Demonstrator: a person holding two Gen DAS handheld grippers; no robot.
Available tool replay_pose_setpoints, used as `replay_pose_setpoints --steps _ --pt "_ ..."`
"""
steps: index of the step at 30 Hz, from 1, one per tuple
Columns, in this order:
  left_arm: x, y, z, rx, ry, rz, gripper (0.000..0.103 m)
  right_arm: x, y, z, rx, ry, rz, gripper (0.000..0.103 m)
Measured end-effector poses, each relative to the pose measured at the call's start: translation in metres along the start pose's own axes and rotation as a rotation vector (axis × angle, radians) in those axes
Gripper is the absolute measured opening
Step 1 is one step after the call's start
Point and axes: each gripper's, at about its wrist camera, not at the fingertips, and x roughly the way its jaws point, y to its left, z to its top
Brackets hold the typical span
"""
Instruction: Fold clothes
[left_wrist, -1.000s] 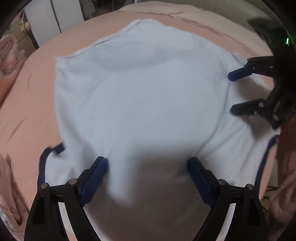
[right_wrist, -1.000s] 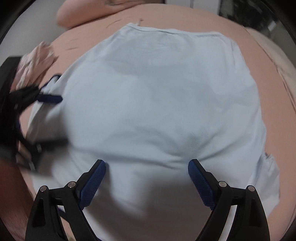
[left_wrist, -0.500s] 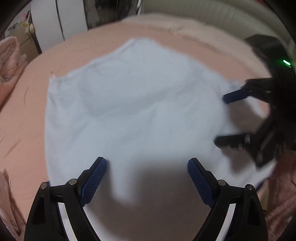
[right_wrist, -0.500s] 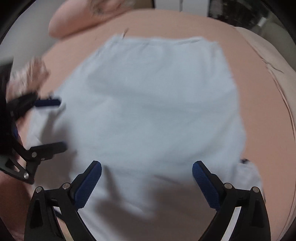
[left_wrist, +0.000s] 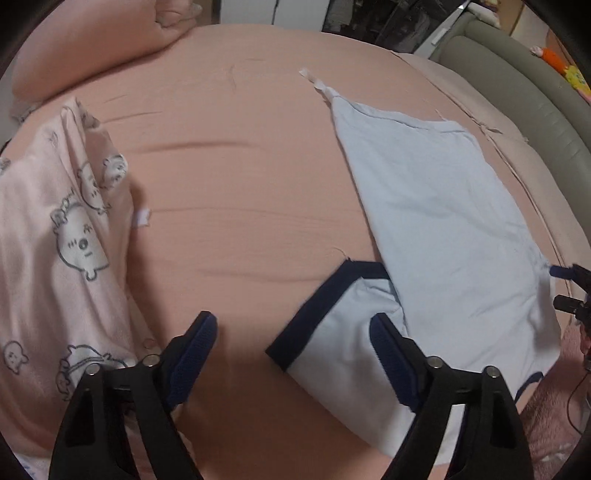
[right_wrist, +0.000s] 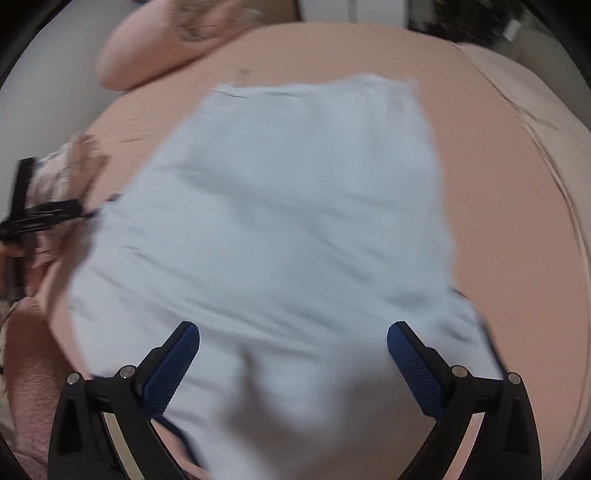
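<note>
A light blue shirt (left_wrist: 443, 206) lies flat on a bed with a peach sheet (left_wrist: 240, 155). In the left wrist view the shirt sits on the right side of the bed, and one sleeve with a dark blue edge (left_wrist: 317, 306) sticks out toward the middle. The left gripper (left_wrist: 291, 339) points down at the bed just beside that sleeve. Its jaws are closing, but they are not pinching anything: one blue pad is over the bare sheet and the other is over the sleeve, and no cloth is between them. To the left lies a pink cloth with little cartoon animals (left_wrist: 62, 236) on it, partly crumpled, well apart from the shirt. A pink pillow (left_wrist: 96, 48) is at the far end of the bed, and a grey-green padded edge (left_wrist: 524, 99) runs along the far right. The tips of the right gripper (left_wrist: 569, 288) show at the right rim of this view, near the shirt's edge. In the right wrist view, which is blurry, the shirt (right_wrist: 295, 221) fills most of the picture. The right gripper (right_wrist: 293, 343) hangs above it with its jaws spread very wide and opening, holding nothing. The left gripper (right_wrist: 48, 214) shows as a dark smear at the left side, near the pink cloth (right_wrist: 70, 162).
</note>
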Motion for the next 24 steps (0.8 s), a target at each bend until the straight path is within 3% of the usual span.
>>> replay_pose_setpoints --steps 1,2,3,5,6,11,12,14,17,20,22,24 --pt "0.004 -0.008 -0.005 0.028 0.008 0.018 0.080 0.007 0.028 0.012 -0.030 -0.008 0.049 0.102" --pt "0.008 -0.017 -0.010 0.060 0.013 0.048 0.062 0.015 0.055 0.023 -0.057 -0.009 0.103 0.102" --pt "0.011 -0.026 -0.015 0.092 0.019 0.078 0.031 0.022 0.075 0.030 -0.076 -0.001 0.144 0.102" --pt "0.014 -0.038 -0.022 0.128 0.020 0.123 0.022 0.046 0.106 0.038 -0.098 0.035 0.173 0.102" --pt "0.011 -0.040 -0.023 0.121 0.012 0.131 0.018 0.052 0.105 0.035 -0.101 0.045 0.139 0.102" --pt "-0.009 -0.014 -0.033 0.081 0.052 0.249 0.020 0.080 0.098 0.019 -0.112 0.095 -0.033 0.101" --pt "-0.015 -0.009 -0.035 0.047 0.062 0.212 0.020 0.074 0.087 0.016 -0.091 0.087 -0.061 0.101" --pt "-0.036 -0.020 -0.038 0.055 0.003 0.172 0.019 0.051 0.066 0.008 -0.032 0.041 -0.048 0.101" --pt "-0.054 -0.073 -0.040 0.192 -0.087 0.085 0.020 0.017 0.041 -0.005 0.039 -0.033 -0.124 0.101" --pt "-0.037 -0.132 -0.043 0.299 -0.052 -0.045 0.020 0.009 0.005 -0.025 0.135 0.001 -0.238 0.101" --pt "-0.007 -0.159 -0.055 0.403 0.067 0.034 0.021 0.009 -0.025 -0.040 0.212 0.059 -0.256 0.101" --pt "0.006 -0.165 -0.064 0.429 0.113 0.107 0.024 -0.001 -0.052 -0.051 0.243 0.098 -0.305 0.101"
